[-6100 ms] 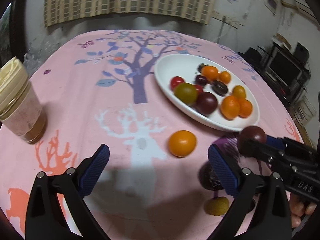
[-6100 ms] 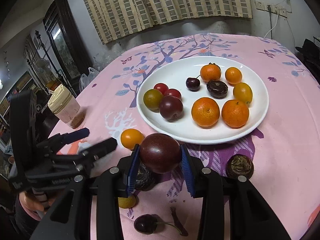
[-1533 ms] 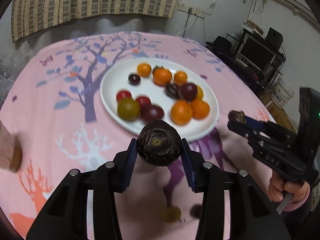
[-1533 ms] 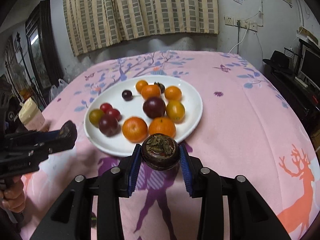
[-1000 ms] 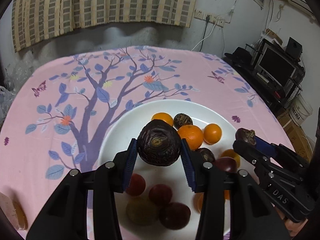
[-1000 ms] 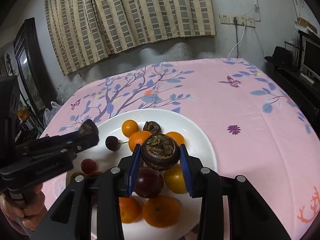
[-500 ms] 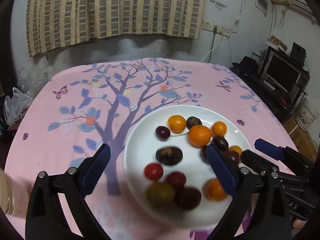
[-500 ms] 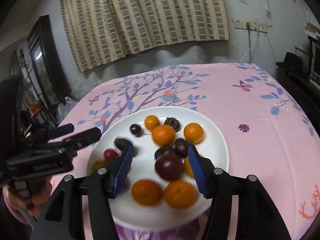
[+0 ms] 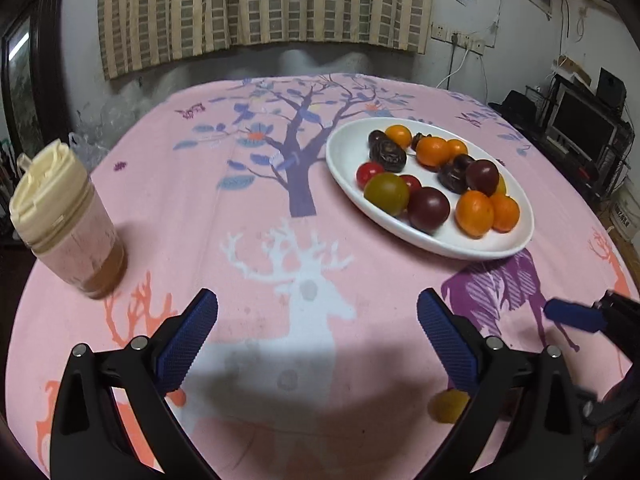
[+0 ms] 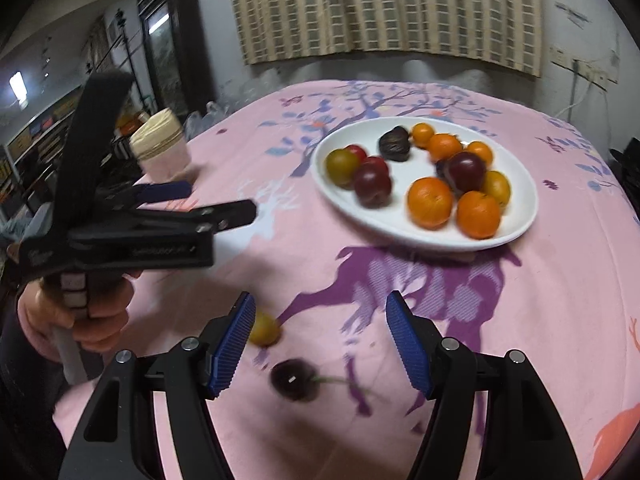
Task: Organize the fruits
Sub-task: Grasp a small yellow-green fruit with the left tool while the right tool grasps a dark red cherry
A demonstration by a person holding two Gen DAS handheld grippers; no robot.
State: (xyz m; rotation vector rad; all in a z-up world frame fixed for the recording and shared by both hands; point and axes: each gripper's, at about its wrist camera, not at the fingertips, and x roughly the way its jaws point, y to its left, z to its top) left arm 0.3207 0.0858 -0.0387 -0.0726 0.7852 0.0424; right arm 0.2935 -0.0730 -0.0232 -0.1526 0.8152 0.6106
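Legible writing: none. Lettering on the side of the left gripper [image 10: 216, 202], seen from the right wrist view, too blurred to read. No brand or label readable on the jar [image 9: 64, 216].

Count on the white plate [image 9: 348, 156], left wrist view:
- Five orange citrus fruits, e.g. one at the near rim [image 9: 475, 213].
- Two small red fruits, e.g. [image 9: 370, 172].
- One olive-green round fruit [image 9: 386, 193].
- Two dark purple plums, e.g. [image 9: 428, 209].
- Wrinkled dark brown fruits, at least two: one [image 9: 387, 155] toward the far left of the plate, one [image 9: 454, 174] in the middle against a plum. Further small dark items behind, not countable with certainty.
- One yellow fruit [image 10: 497, 187], mostly hidden in the left view, clear in the right.

Off the plate, on the pink tablecloth [image 9: 256, 208]:
- One small yellow fruit [image 10: 264, 328], just beside the left fingertip of the right gripper [image 10: 320, 342].
- One dark cherry [image 10: 294, 380] with stem, on the cloth below the gap between that gripper's fingers, untouched.

Jaws:
- Left gripper [image 9: 318, 338]: spread wide apart, nothing between the pads, cloth only beneath.
- Right gripper: apart and opening, nothing clamped.

One jar with cream lid, standing upright at the left edge of the table, well apart from the plate. One hand [image 10: 80, 316] on the left gripper's handle.
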